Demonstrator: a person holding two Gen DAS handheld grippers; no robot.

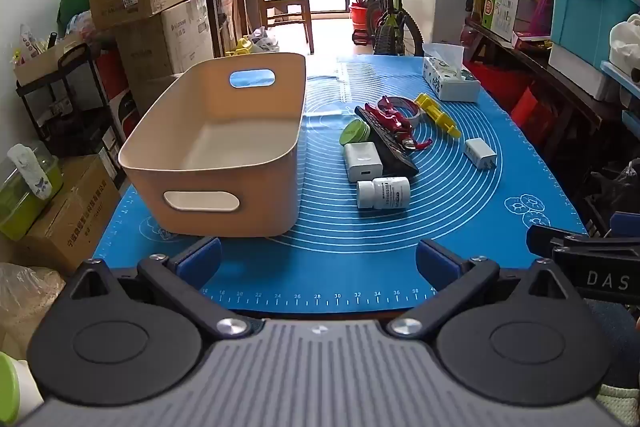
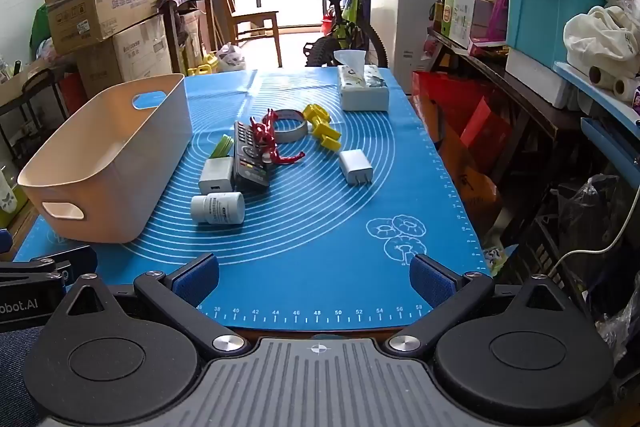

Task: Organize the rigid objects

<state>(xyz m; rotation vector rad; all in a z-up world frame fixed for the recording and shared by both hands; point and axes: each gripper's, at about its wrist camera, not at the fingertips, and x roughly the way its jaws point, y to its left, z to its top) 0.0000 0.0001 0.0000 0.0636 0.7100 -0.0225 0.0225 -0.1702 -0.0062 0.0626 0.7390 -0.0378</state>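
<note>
Left gripper (image 1: 318, 261): you hold its jaws wide and empty over the near edge of the blue silicone mat (image 1: 460, 227), blue pads clear of everything. Beige plastic bin (image 1: 216, 167), smooth, rounded corners, cut-out handles, sits empty at the mat's left side, likely the drop point. Clustered just right of it: white pill bottle (image 1: 383, 193) on its side, white charger cube (image 1: 363, 161), black remote (image 1: 390, 147) with a glossy red figurine (image 1: 396, 121) lying on it, green round tin (image 1: 355, 133).

Right gripper (image 2: 314, 277): also spread wide, nothing between the pads, at the near edge. Second white charger (image 2: 356, 167) lies apart toward the right edge; yellow plastic clip (image 2: 322, 127) and tape roll (image 2: 290, 127) sit behind the cluster; tissue box (image 2: 363, 89) at the far edge. Nothing binned yet, by my reading.
</note>
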